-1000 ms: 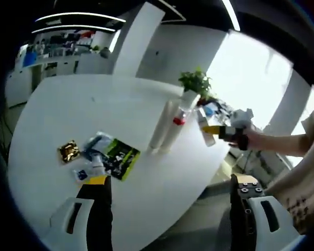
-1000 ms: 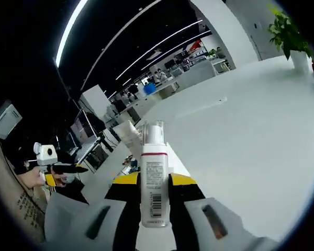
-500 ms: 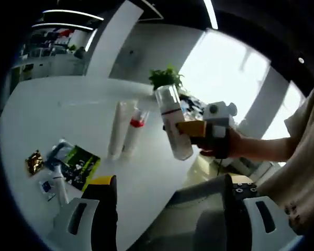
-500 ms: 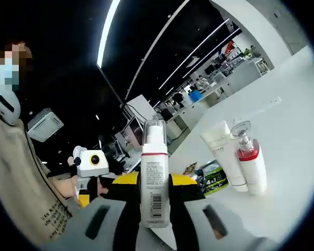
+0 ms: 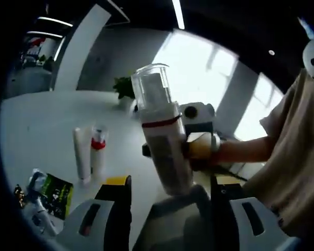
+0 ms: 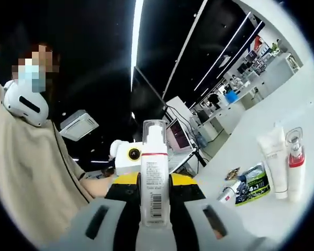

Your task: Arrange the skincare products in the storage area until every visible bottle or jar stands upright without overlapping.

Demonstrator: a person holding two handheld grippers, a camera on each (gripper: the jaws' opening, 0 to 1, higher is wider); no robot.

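A: What's nearest?

B: The right gripper [image 6: 154, 196] clamps a white pump bottle [image 6: 154, 178] with a clear cap and red band, upright between its jaws, lifted off the table [image 5: 36, 112]. In the left gripper view the same bottle [image 5: 162, 136] looms close above the left gripper [image 5: 167, 209], whose jaws stand wide with nothing between them.

A: What could go wrong?

B: I'd judge a handover knock: if the left jaws close off-centre, the bottle could tip or slip and fall.

A: And farther off?

B: A white tube [image 5: 81, 154] and a red-collared bottle [image 5: 97, 151] sit just beside each other on the table, next to a green sachet [image 5: 56, 193] and small packets. Whether the bottles are full, I can't tell.
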